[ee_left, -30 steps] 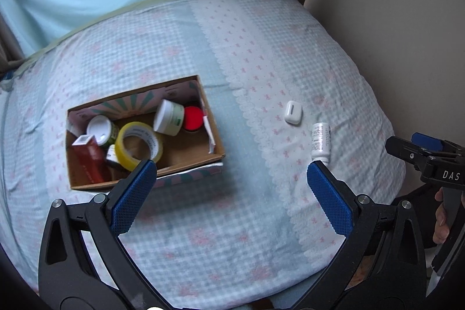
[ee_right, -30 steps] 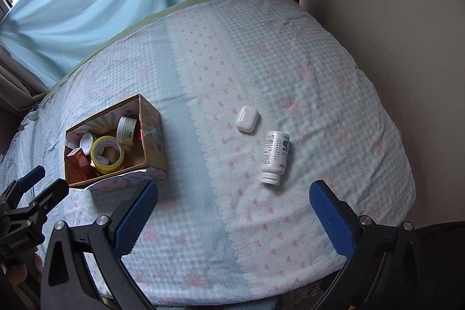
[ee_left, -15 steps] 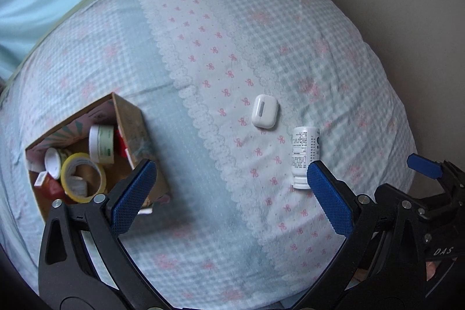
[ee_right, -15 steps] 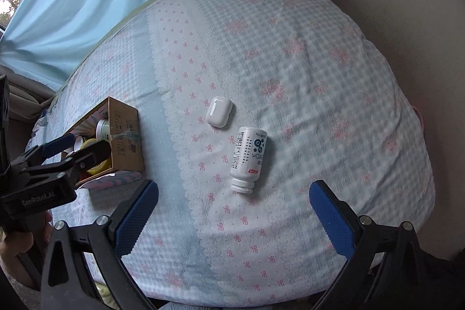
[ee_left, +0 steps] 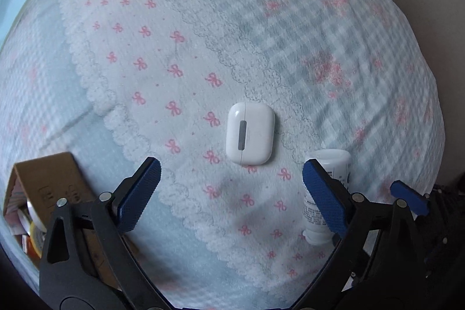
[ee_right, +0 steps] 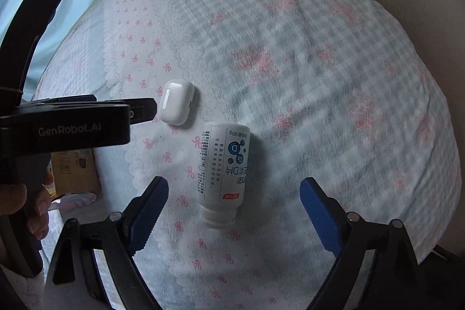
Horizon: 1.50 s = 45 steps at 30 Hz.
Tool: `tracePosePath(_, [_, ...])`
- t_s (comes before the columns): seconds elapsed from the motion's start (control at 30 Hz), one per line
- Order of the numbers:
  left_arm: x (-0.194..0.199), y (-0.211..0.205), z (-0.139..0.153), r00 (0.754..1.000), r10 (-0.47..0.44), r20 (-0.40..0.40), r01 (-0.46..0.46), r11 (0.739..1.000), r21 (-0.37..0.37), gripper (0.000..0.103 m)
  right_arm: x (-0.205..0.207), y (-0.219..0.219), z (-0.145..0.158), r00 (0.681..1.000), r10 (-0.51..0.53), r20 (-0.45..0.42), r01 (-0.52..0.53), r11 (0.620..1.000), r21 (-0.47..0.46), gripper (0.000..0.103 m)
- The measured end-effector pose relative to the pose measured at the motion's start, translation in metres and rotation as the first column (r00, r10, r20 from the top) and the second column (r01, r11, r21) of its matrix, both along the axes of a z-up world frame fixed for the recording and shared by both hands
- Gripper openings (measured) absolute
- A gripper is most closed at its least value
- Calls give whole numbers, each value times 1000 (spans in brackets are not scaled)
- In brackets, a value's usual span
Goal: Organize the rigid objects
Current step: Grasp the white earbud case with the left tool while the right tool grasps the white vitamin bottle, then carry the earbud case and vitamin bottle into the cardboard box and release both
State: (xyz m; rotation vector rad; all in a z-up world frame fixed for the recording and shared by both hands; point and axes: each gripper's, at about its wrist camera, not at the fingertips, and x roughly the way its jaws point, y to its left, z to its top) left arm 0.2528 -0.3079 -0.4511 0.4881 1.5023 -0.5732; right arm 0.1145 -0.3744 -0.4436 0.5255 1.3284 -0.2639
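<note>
Two things are left loose on the bed [ee_left: 334,28]: a white earbud case [ee_left: 250,133] and a white pill bottle [ee_right: 223,167], lying just beside each other on the bow-print strip of the cover, not touching as far as I can tell. The cardboard box [ee_left: 43,179] sits off to the left w/ tape and jars already in it, so prob. that's where these two go.

Left gripper [ee_left: 231,192] points down over the case. Case lies flat, hinge side up, just ahead of the gap between the fingers rather than between them yet. Its fingers have just been closing in a bit from full width, nothing between the pads; they stand wide apart, empty. Judging by the line-up, it's narrowing to suit the case's width before dropping onto it.

Right gripper [ee_right: 234,218] is over the bottle. Bottle lies on its side, cap end toward the camera, label up, long axis running between the two blue pads. Its fingers were also just narrowing, but pads are clear of the bottle on both sides: no grip yet. Lined up that way the pads would squeeze across the round body, which makes sense; along the length it'd be too long to span.

Each hand takes the item nearest it, so arms don't cross. Risk: soft bedding gives, and the round bottle could roll as one pad touches first. Left tool shows at left edge of right view, tip near the case.
</note>
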Motion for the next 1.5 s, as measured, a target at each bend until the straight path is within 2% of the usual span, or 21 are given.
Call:
tracePosePath(0.13, [2,-13,-25,999,-27,-38,27,1000,10,85,8,6,-22,1000,-16,-21,16,1000,4,82])
tracePosePath(0.2, [3,-17,-35,998,-42,-37,43,999,23,81,11,8,-32,999,-25,-37,25,1000,15,73])
tracePosePath(0.4, [5,-19,-57,997,-39,-61,42,999,35,75,20,13,-48,998,-35,-54,38,998,49,70])
tracePosePath(0.47, [4,-19,-59,997,-54,-50,56,998,37,74,24,16,-53,997,-30,-64,34,998,61,61])
tracePosePath(0.53, [2,-22,-62,997,-66,-27,67,997,46,60,27,17,-56,997,-28,-76,33,998,61,57])
tracePosePath(0.57, [2,-24,-64,997,-70,-24,71,996,45,57,28,16,-58,996,-26,-82,31,998,56,56])
tracePosePath(0.63, [6,-23,-60,997,-82,-16,82,996,45,41,28,16,-61,994,-13,-104,18,999,39,48])
tracePosePath(0.83, [18,-18,-56,996,-82,-22,82,996,21,41,29,17,-62,993,15,-118,-10,999,41,46])
tracePosePath(1.17, [24,2,-12,999,-36,22,36,999,-20,41,31,7,-46,997,0,-74,5,998,70,46])
tracePosePath(1.33, [29,16,30,998,6,57,-2,998,-68,41,29,-2,-19,1000,-7,-27,9,998,62,46])
tracePosePath(1.5, [23,35,88,992,74,97,-61,989,-137,41,23,-8,23,1000,14,28,-15,999,41,46])
